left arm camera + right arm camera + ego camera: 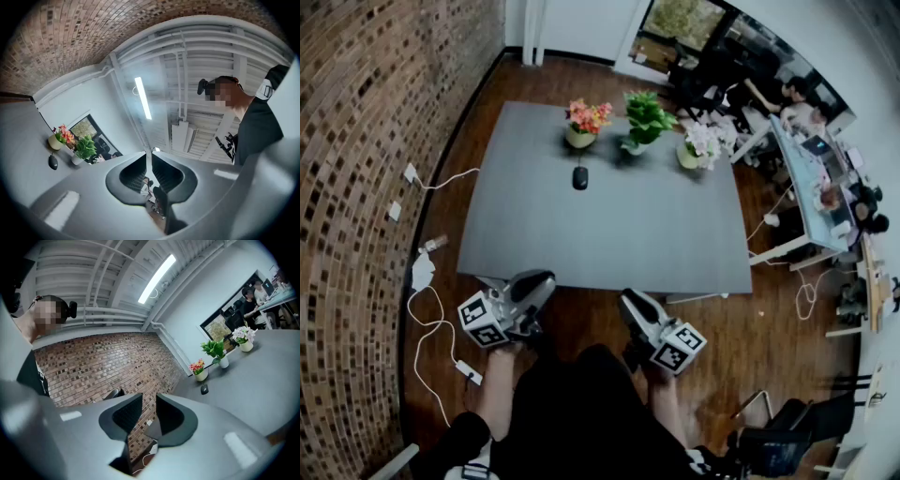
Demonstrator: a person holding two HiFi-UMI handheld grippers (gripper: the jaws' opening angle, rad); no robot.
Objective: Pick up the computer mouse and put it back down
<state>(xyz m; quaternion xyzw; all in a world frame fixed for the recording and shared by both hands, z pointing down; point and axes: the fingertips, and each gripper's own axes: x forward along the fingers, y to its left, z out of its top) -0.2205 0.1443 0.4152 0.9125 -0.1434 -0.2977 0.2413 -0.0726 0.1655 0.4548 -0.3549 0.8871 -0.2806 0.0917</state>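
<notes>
A black computer mouse [579, 177] lies on the grey table [609, 234] toward its far side, just in front of the flower pots. It shows small in the left gripper view [53, 161] and in the right gripper view [204, 389]. Both grippers are held off the table's near edge, far from the mouse. My left gripper [542, 279] [150, 154] is tilted upward, jaws touching, holding nothing. My right gripper [630, 300] [149, 401] is held level; a narrow gap stands between its jaws, and nothing is in it.
Three pots stand behind the mouse: pink-orange flowers [586, 122], a green plant [644, 120], white flowers [698, 145]. A brick wall [356, 187] runs along the left, with white cables [427, 314] on the floor. An office chair [769, 441] and desks with people [811, 141] are at the right.
</notes>
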